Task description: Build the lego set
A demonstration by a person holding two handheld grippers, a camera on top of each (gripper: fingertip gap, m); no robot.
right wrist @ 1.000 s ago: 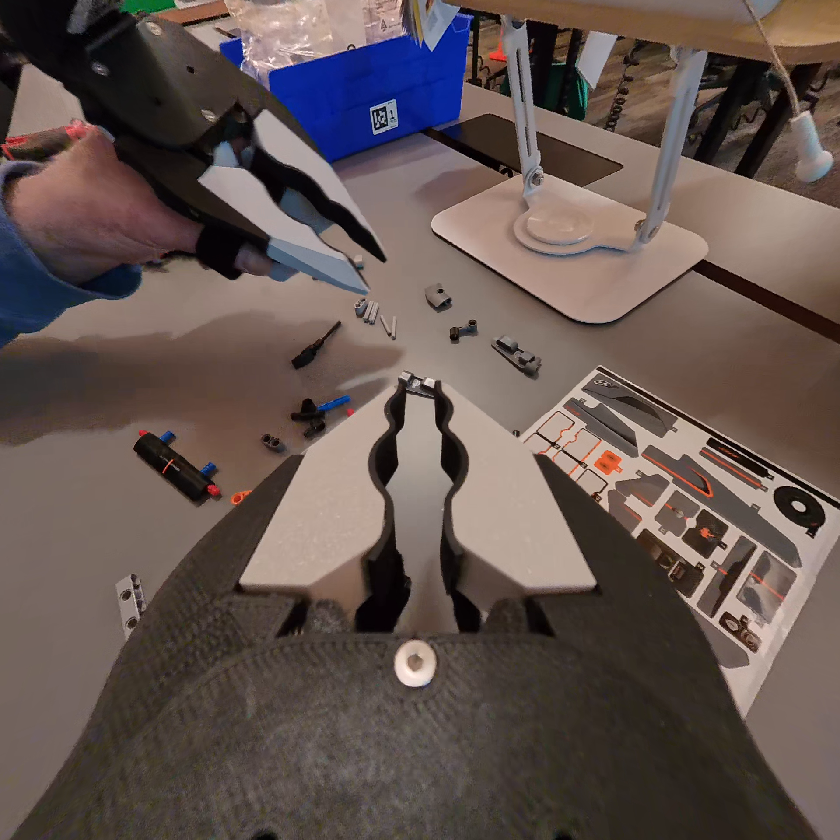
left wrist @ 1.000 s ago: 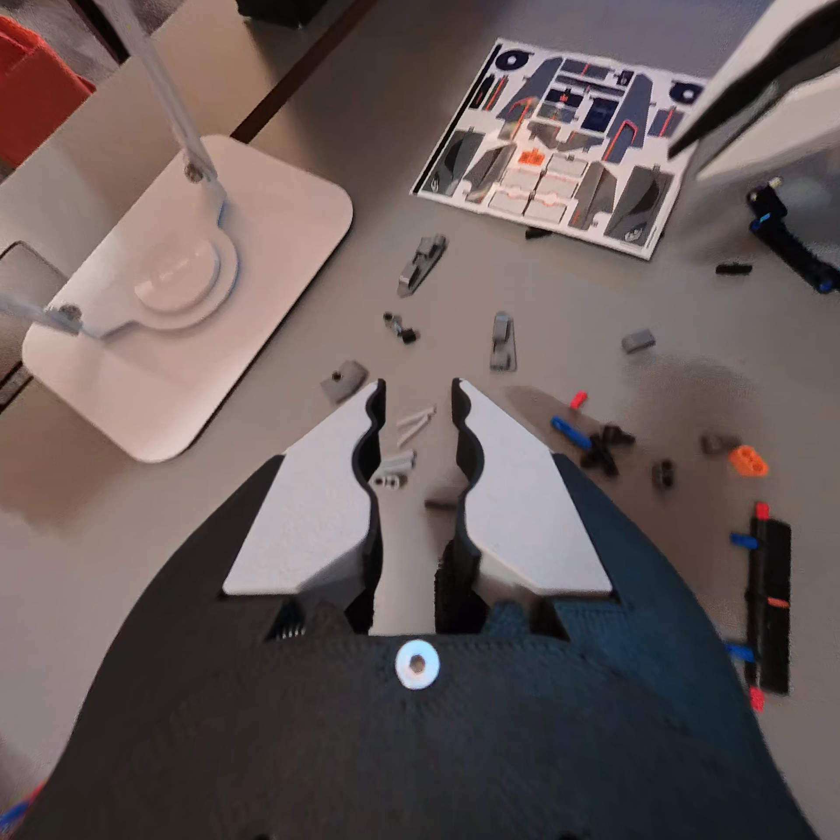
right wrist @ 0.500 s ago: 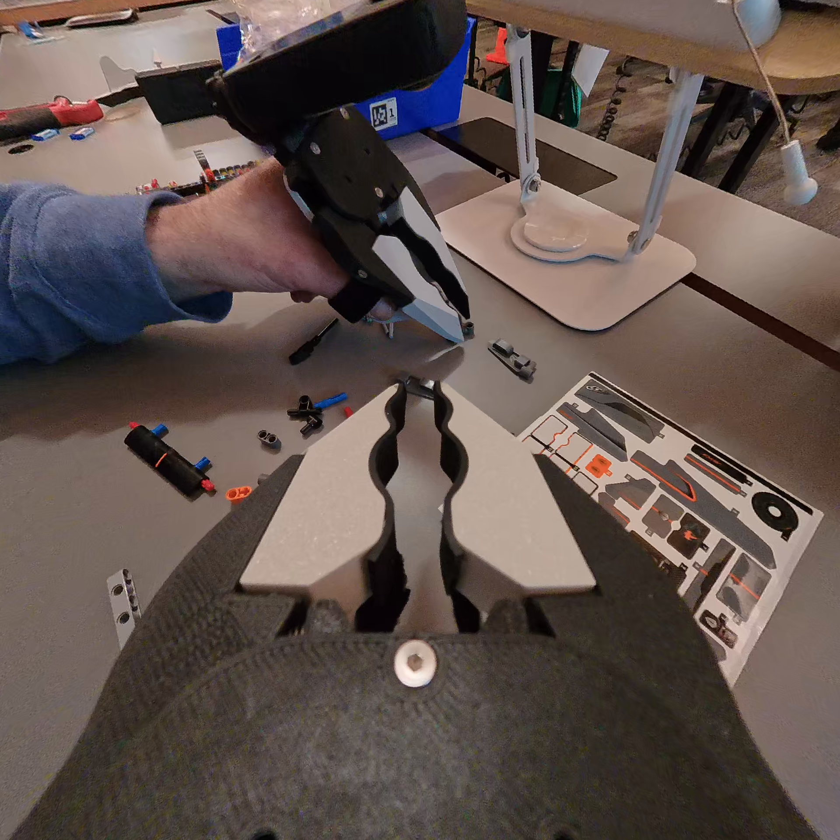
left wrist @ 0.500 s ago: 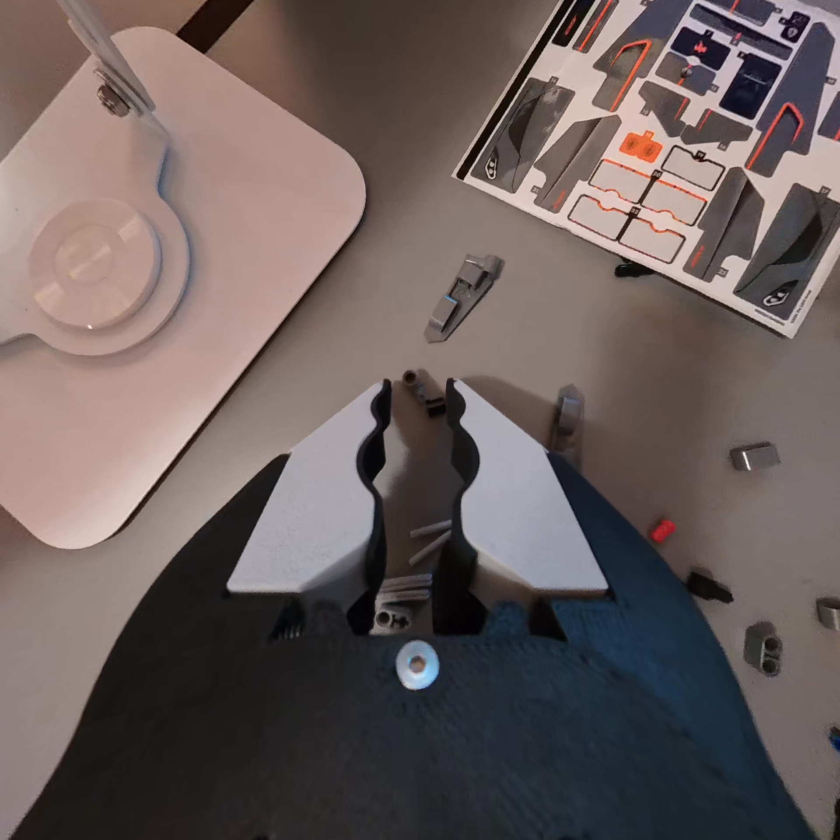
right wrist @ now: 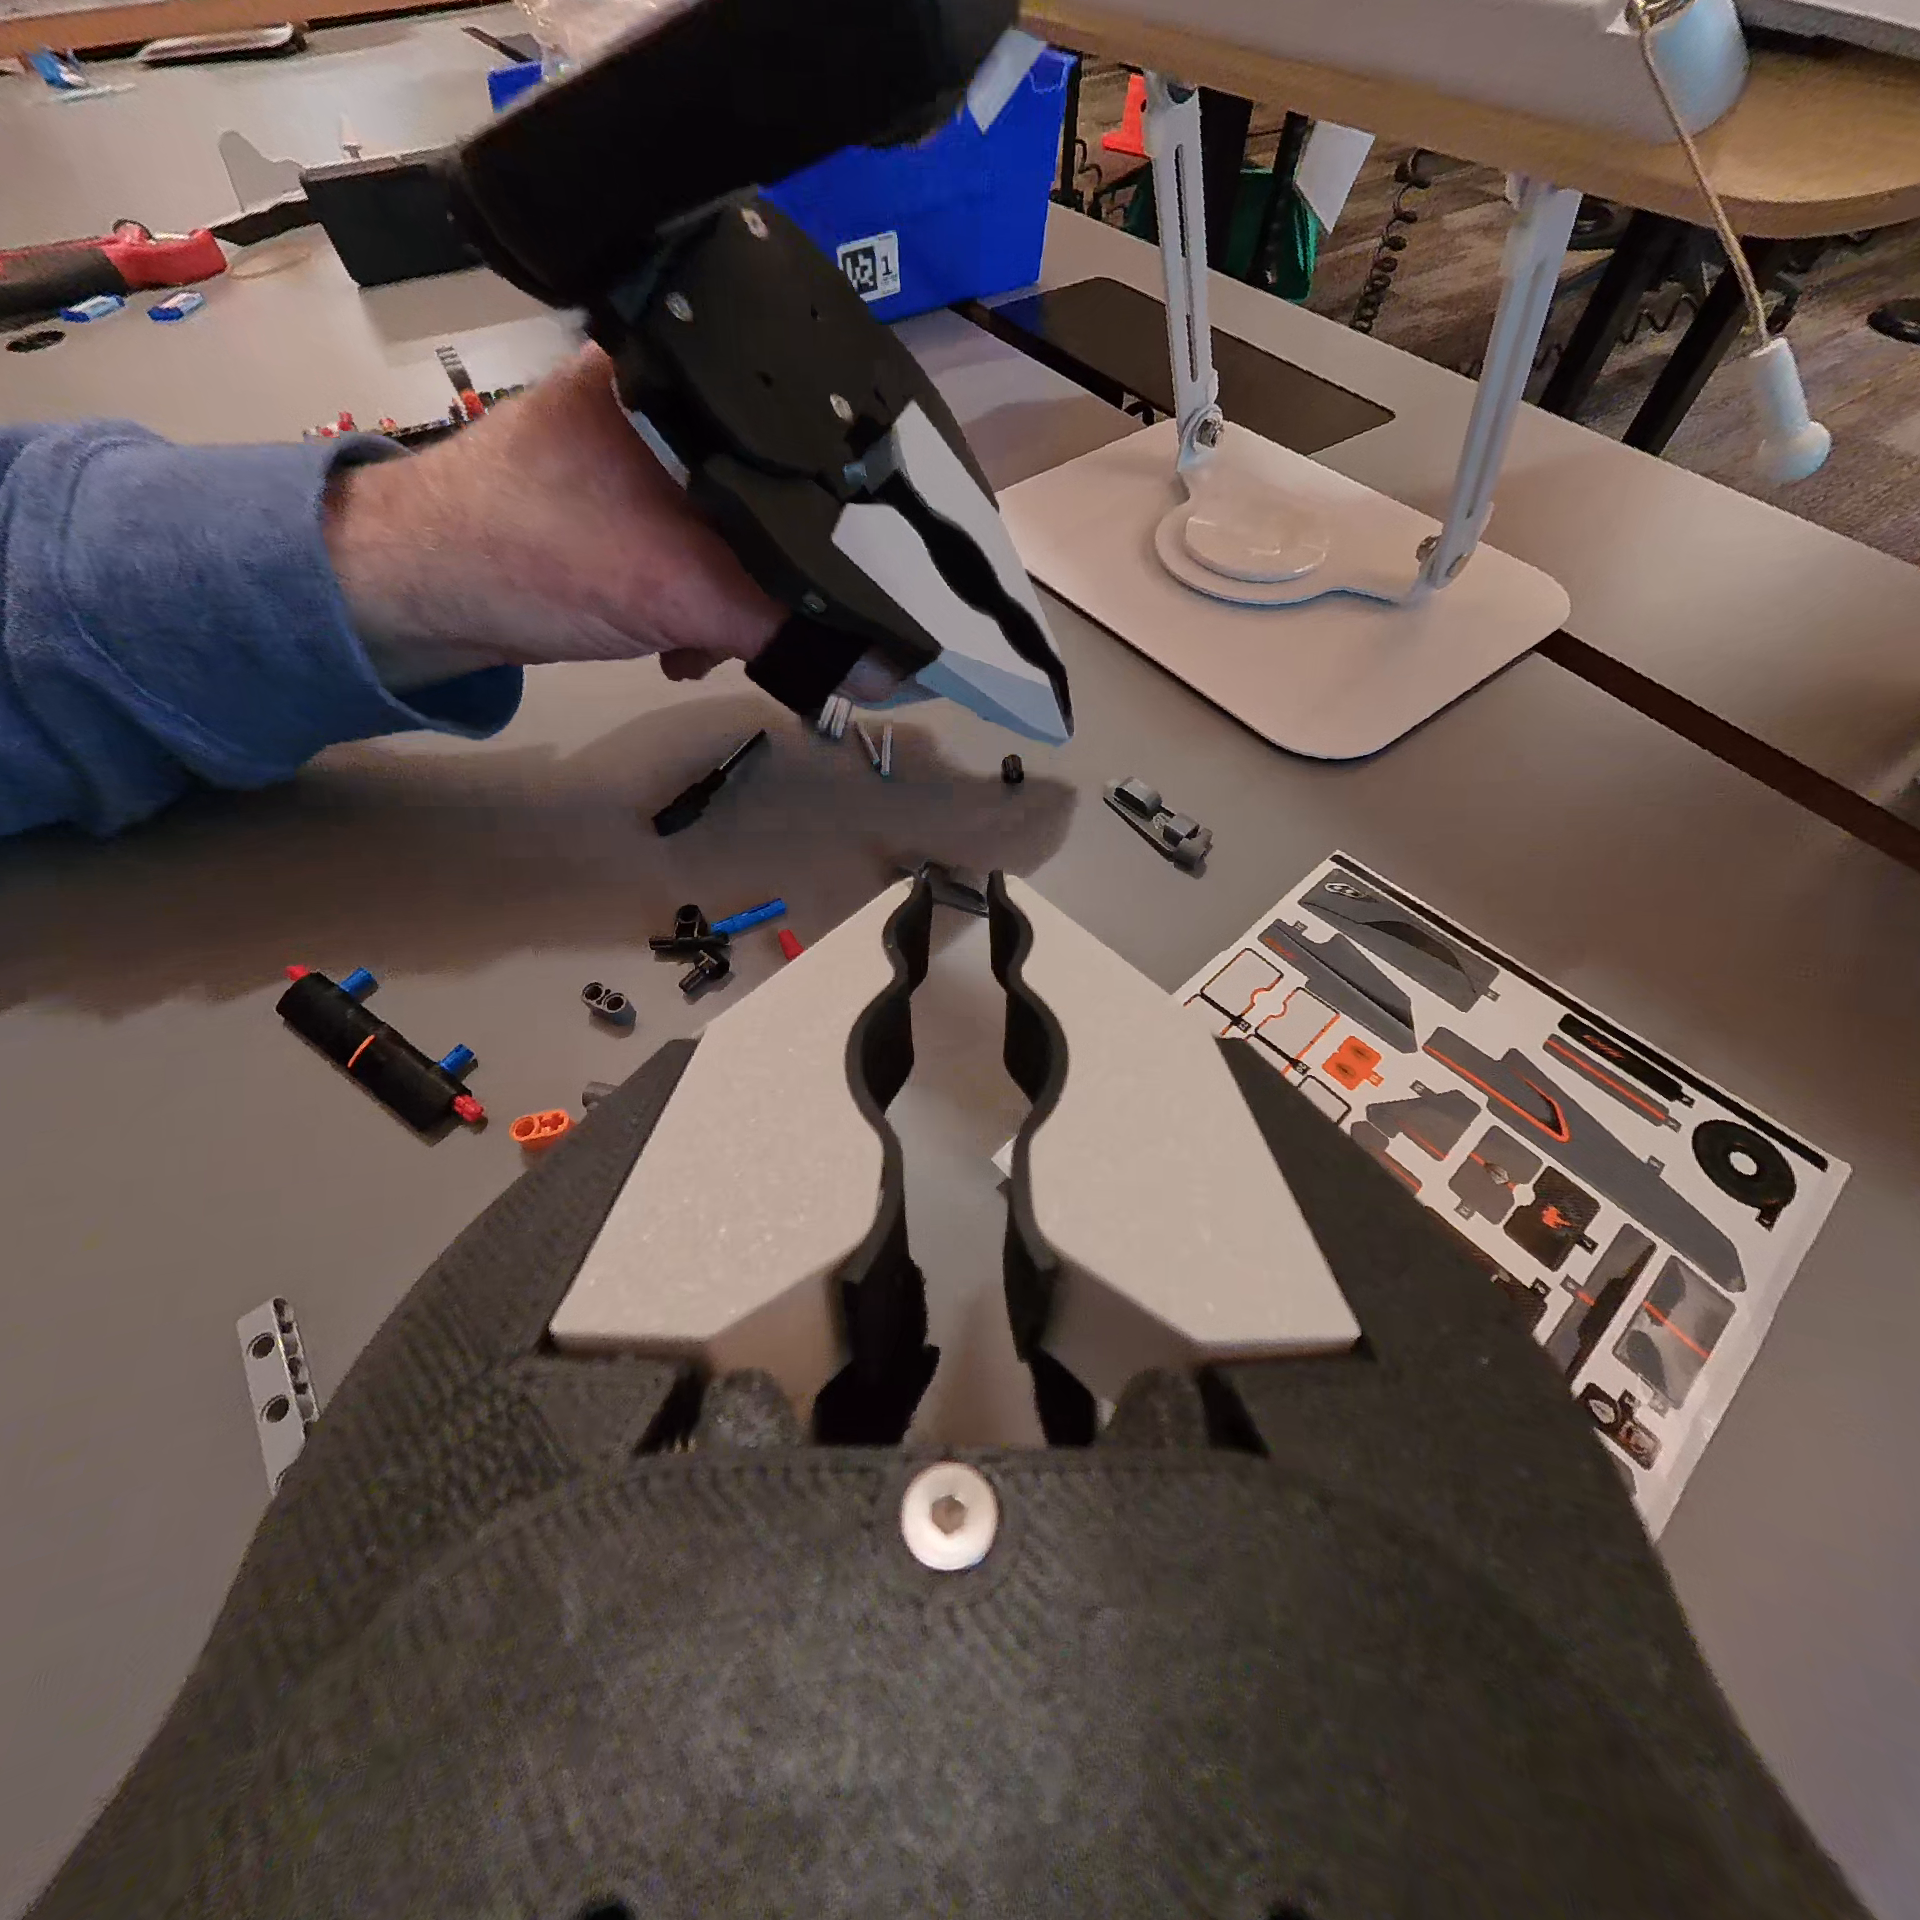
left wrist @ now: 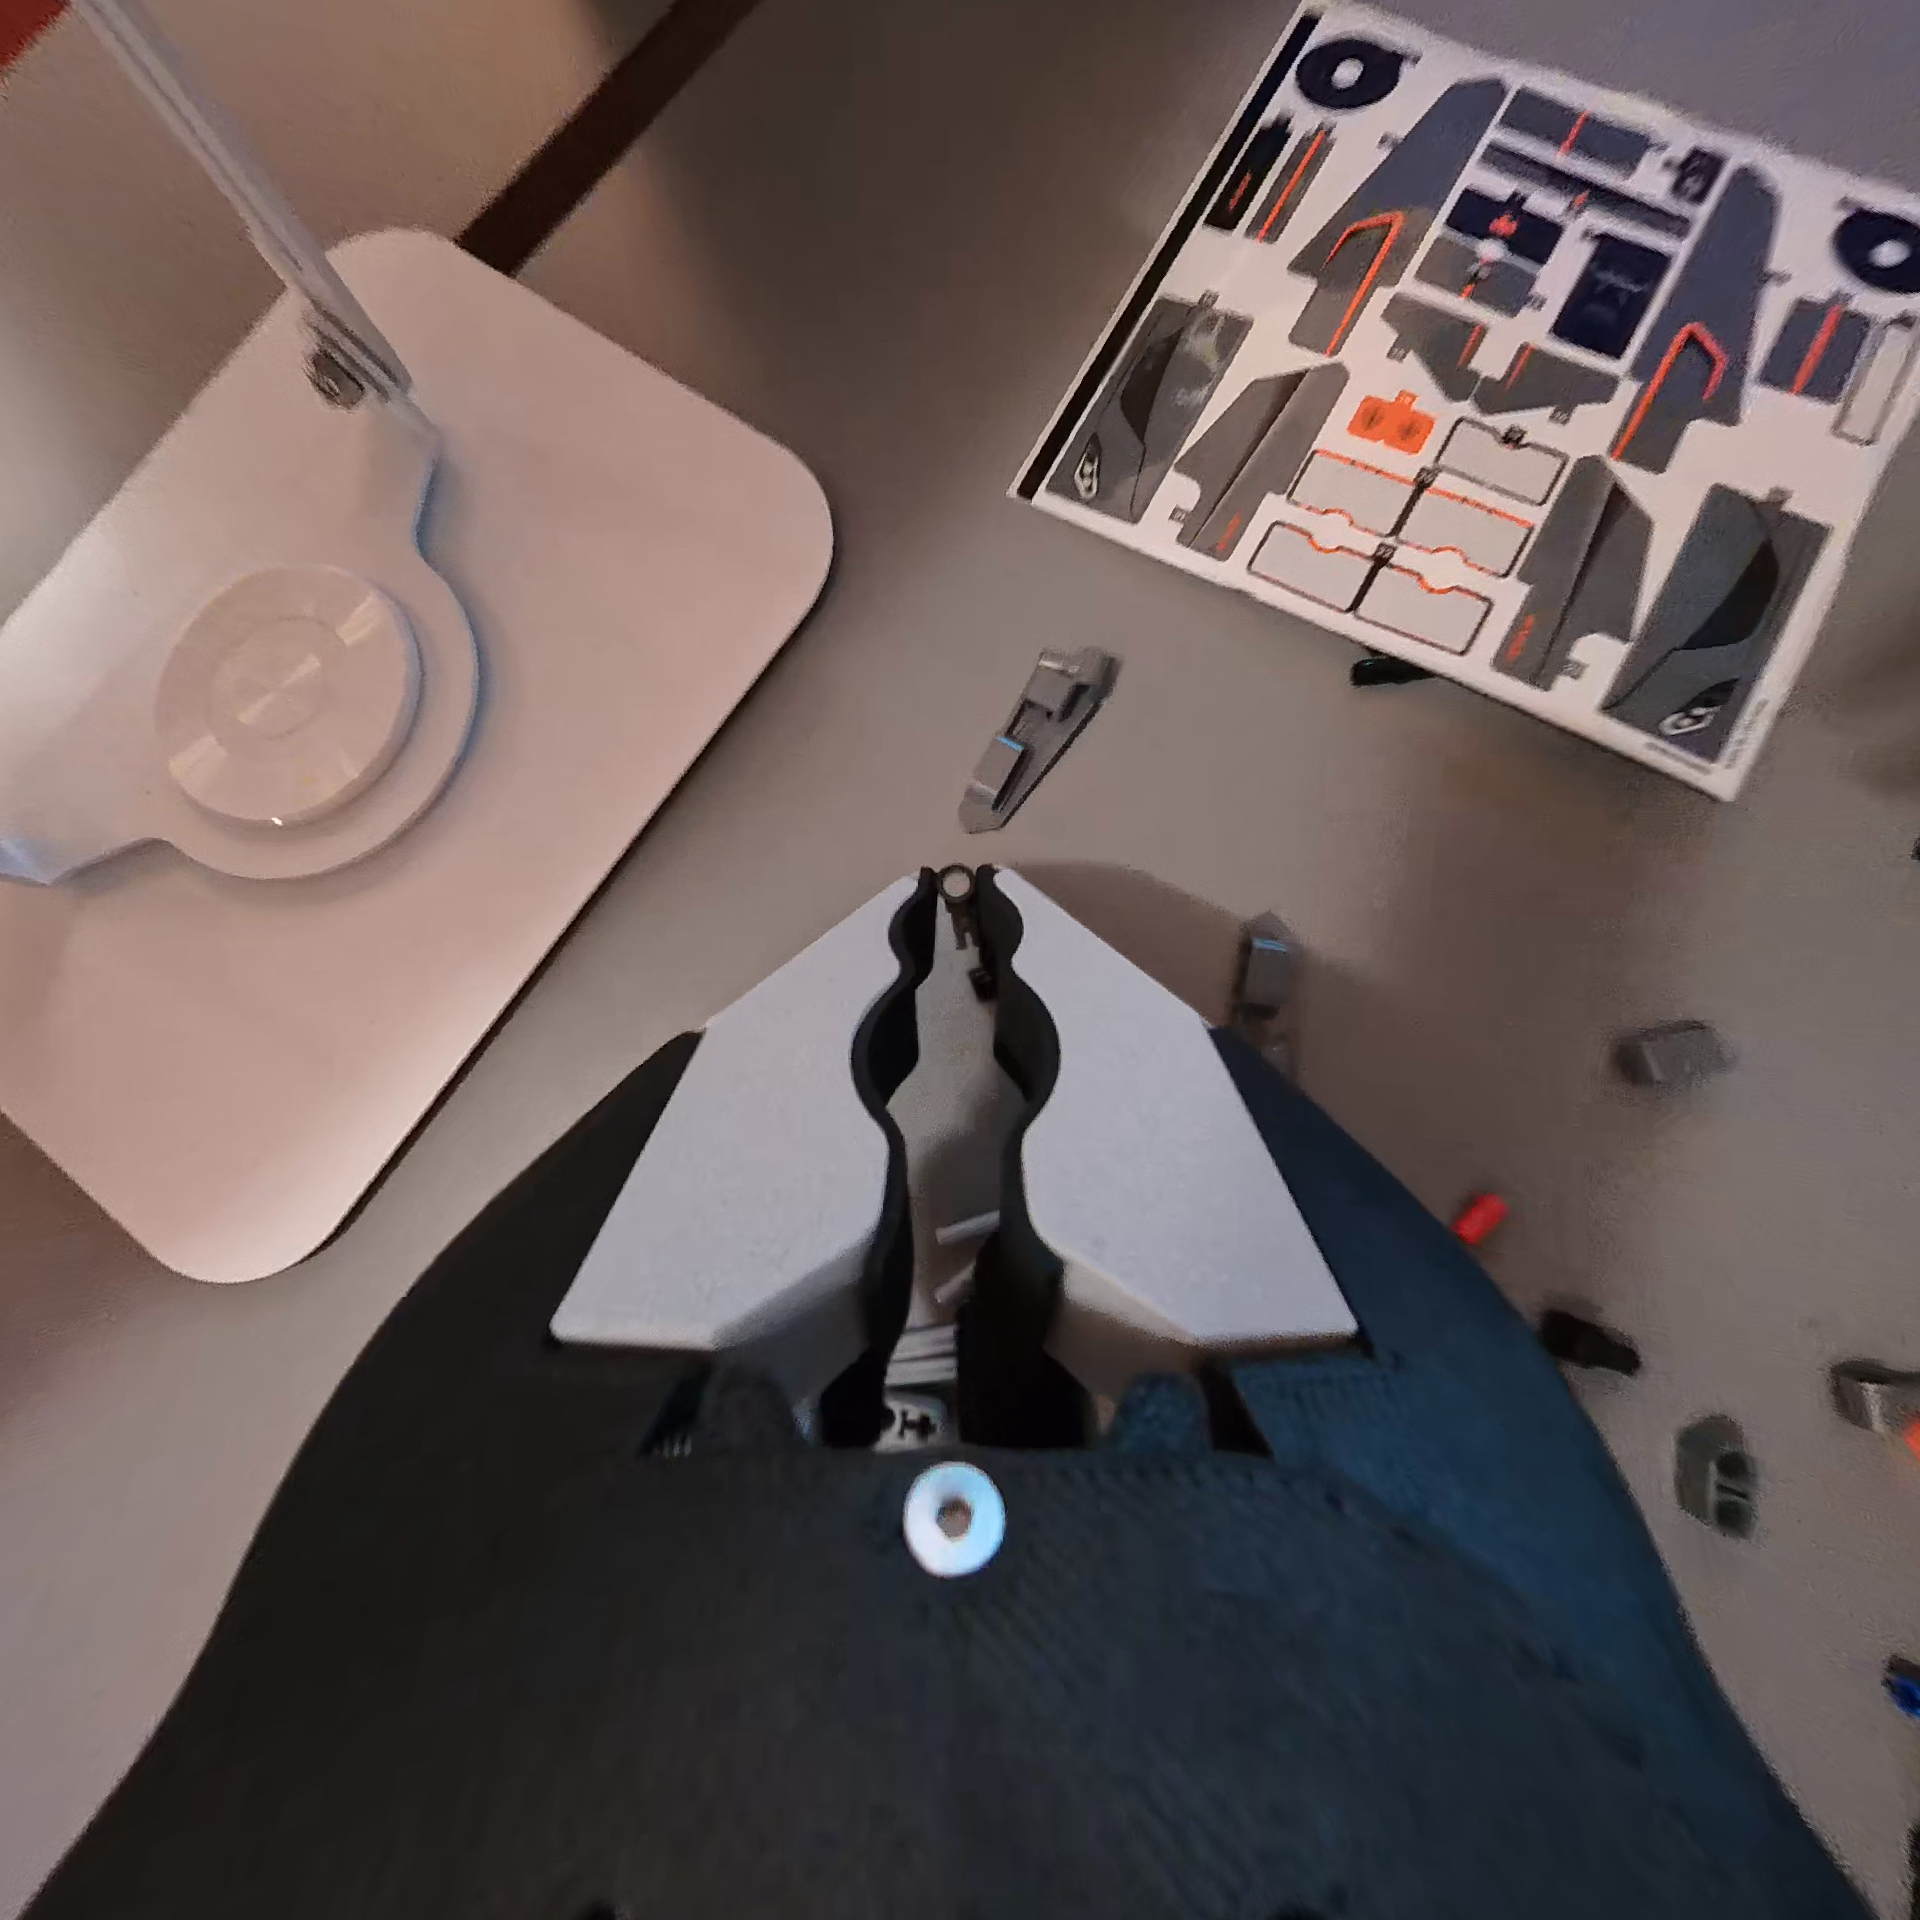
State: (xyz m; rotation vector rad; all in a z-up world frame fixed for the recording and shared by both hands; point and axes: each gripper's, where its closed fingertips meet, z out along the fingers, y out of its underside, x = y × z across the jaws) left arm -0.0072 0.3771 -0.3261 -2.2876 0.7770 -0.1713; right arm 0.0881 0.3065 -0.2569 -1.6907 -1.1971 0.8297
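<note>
**Left claw pinches a small dark connector; right claw waits part-open**

In the left wrist view, the left gripper [left wrist: 956,885] has its tips nearly together, pinching a small dark connector [left wrist: 956,891] with a ring-shaped end, at the centre of the frame. Just above it lies a grey wedge piece [left wrist: 1029,736]. The sticker sheet [left wrist: 1475,384] fills the upper right, and the white lamp base [left wrist: 582,644] the left. Scattered on the grey table [left wrist: 914,312] at the right edge are a grey block [left wrist: 1668,1055], a red pin [left wrist: 1478,1218] and a black pin [left wrist: 1584,1345]. Thin grey axles [left wrist: 961,1231] show through the gap between the fingers, lower in the frame.

In the right wrist view, the right gripper [right wrist: 954,888] sits at the centre with its tips parted a little; a small dark piece [right wrist: 951,883] lies at the gap, and I cannot tell whether the tips touch it. In the upper left, a hand [right wrist: 520,561] in a blue sleeve [right wrist: 156,623] holds the left gripper above the table. Lower left lie a black beam with red and blue pins [right wrist: 369,1049], an orange connector [right wrist: 540,1125] and a grey holed beam [right wrist: 275,1371].
</note>
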